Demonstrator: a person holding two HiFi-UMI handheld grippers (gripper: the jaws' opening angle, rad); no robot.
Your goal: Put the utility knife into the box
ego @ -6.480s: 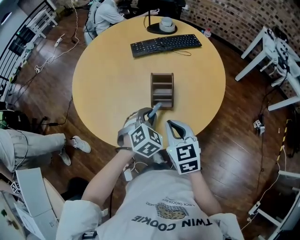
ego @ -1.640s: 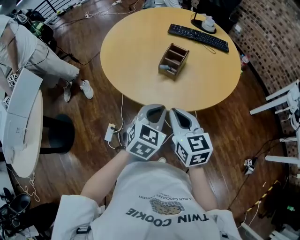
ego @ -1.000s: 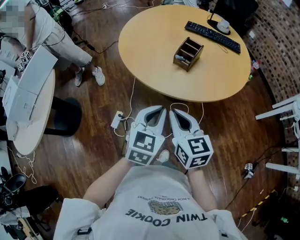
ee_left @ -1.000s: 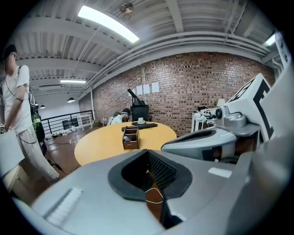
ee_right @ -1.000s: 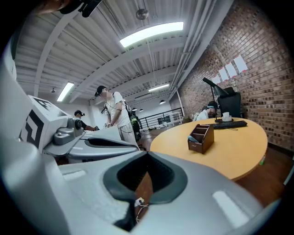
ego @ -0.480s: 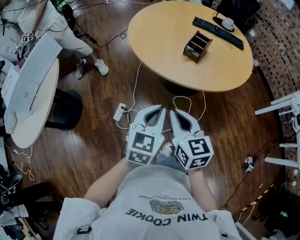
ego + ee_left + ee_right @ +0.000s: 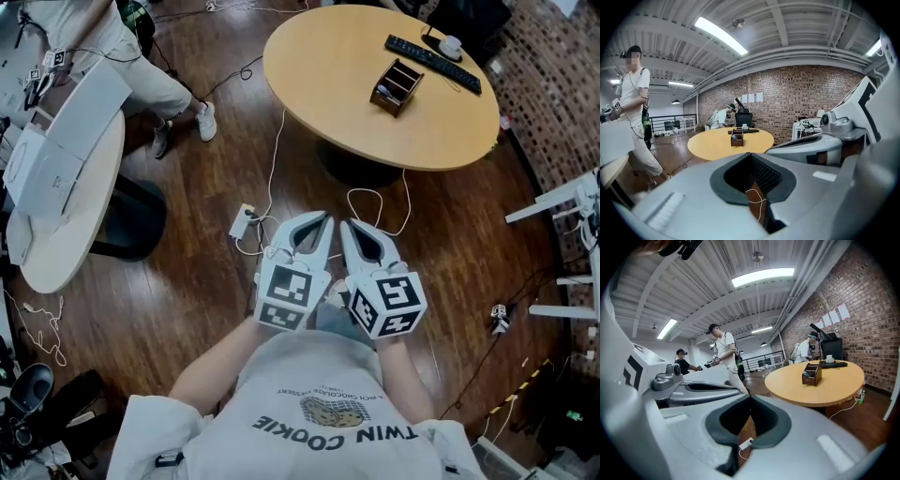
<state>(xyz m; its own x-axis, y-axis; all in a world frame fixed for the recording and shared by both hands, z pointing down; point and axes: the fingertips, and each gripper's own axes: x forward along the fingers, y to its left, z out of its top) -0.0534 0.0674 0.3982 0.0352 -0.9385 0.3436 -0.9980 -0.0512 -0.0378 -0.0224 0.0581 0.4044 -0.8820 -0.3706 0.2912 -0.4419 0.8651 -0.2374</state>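
The brown wooden box stands far off on the round yellow table. A grey end of the utility knife pokes out of its near compartment. Both grippers hang side by side close to the person's chest, over the wooden floor and well short of the table. The left gripper is shut and empty, and the right gripper is shut and empty too. The left gripper view shows its jaws meeting, with the box small in the distance. The right gripper view shows the same, with the box at right.
A black keyboard lies behind the box. A power strip and cables lie on the floor ahead. A white oval table and a standing person are at left. White desk legs stand at right.
The person has backed away from the round table, so table and box have shrunk toward the top of the view. Both grippers stay shut, side by side.
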